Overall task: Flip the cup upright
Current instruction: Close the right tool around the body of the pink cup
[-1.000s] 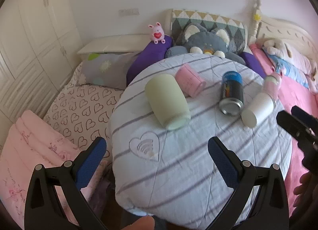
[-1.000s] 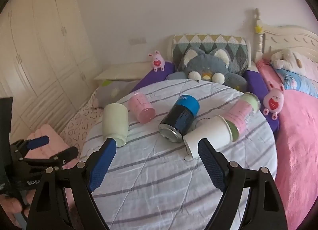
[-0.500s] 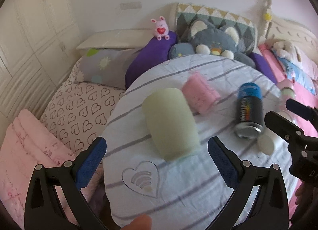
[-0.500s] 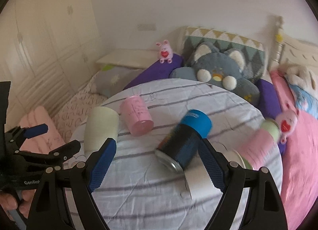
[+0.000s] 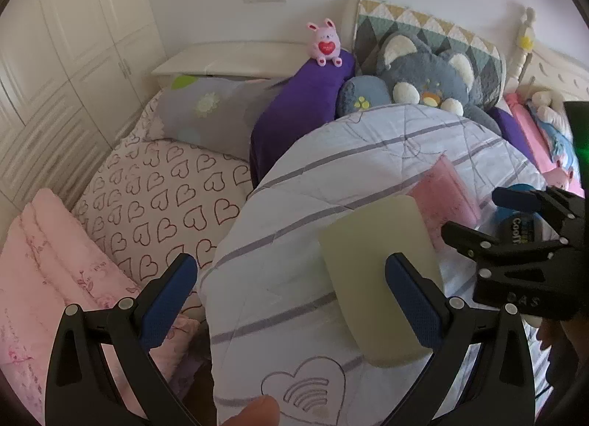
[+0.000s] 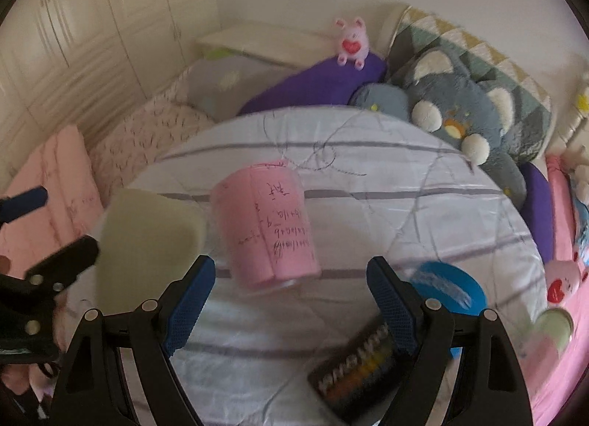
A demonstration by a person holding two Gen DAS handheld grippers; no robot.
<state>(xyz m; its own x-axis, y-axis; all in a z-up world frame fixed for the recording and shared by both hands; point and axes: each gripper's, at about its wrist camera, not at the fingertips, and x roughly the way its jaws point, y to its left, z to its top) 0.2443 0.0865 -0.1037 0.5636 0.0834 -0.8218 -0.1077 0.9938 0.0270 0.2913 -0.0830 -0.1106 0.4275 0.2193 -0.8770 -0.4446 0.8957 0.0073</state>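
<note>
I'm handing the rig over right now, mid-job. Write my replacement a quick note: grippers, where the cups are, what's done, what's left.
Left gripper: open, empty, low over the table's left edge; its right finger overlaps the pale green cup.
Right gripper: open, empty, lined up on the pink cup.
Both cups lie on their sides, next to each other on the striped round table. A blue-topped can also lies tipped, to the right.
Done: nothing gripped, nothing upright.
Left: grasp a cup and stand it up.
</note>
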